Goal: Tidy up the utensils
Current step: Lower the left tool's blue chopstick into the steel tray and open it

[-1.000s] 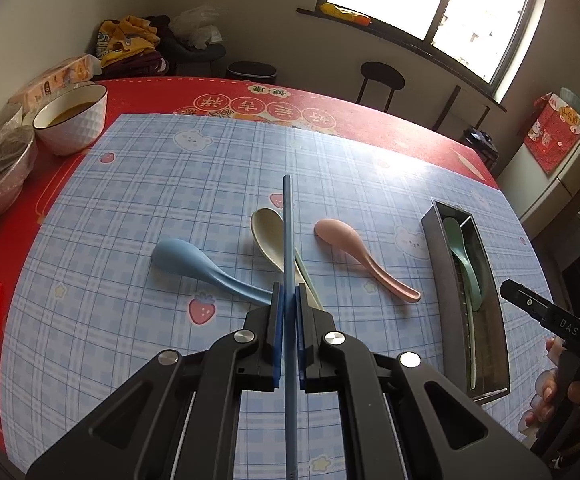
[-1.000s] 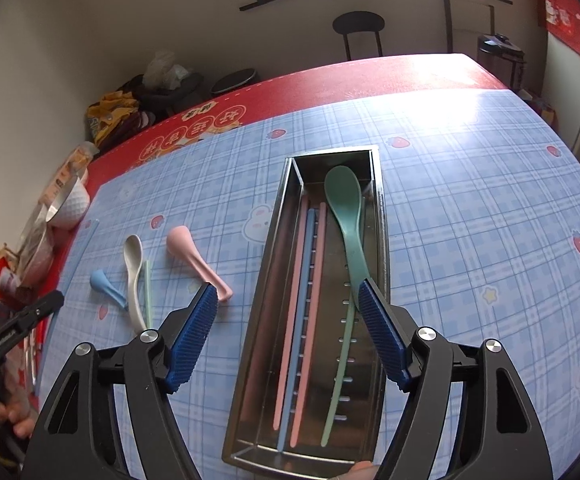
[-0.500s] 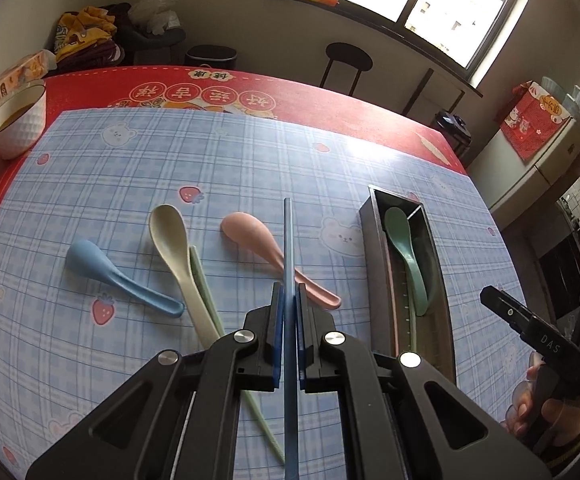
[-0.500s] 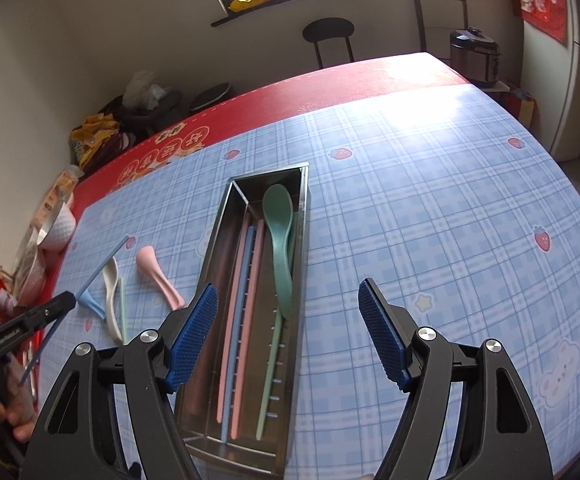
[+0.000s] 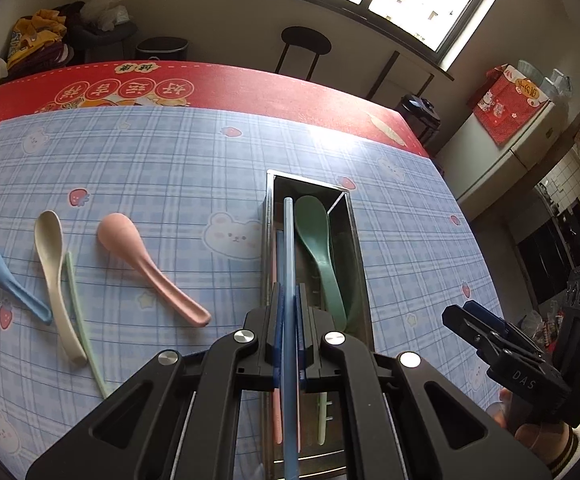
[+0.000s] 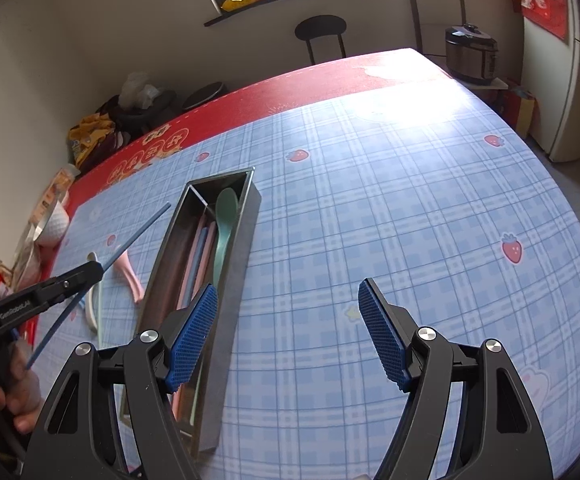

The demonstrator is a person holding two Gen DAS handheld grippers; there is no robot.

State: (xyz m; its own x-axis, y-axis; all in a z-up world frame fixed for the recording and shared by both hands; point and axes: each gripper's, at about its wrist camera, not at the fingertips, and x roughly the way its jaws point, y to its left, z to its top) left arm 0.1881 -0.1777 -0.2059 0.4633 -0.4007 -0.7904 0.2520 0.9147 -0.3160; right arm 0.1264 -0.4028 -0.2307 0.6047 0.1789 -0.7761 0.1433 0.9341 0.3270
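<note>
Progress looks to be around the halfway mark. The steel utensil tray on the blue plaid tablecloth already holds a green spoon, two pink chopsticks with a blue one between them, and a pale green chopstick whose lower end shows near the tray's close end in the left wrist view. The left gripper is clamped tight on a blue chopstick, which in its own view runs lengthwise over the tray's left side; the right wrist view shows that stick raised and slanted in the air beside the tray, not yet inside it, so I judge this piece to be in mid-delivery. The right gripper stands wide with nothing between its pads, hovering over bare cloth just to the right of the tray's near end. Still out on the cloth, well to the left of the tray, lie a pink spoon, a cream spoon, a blue spoon and a second pale green chopstick, which touches the cream spoon's handle. Four loose pieces plus the carried stick therefore remain to be put away.
</note>
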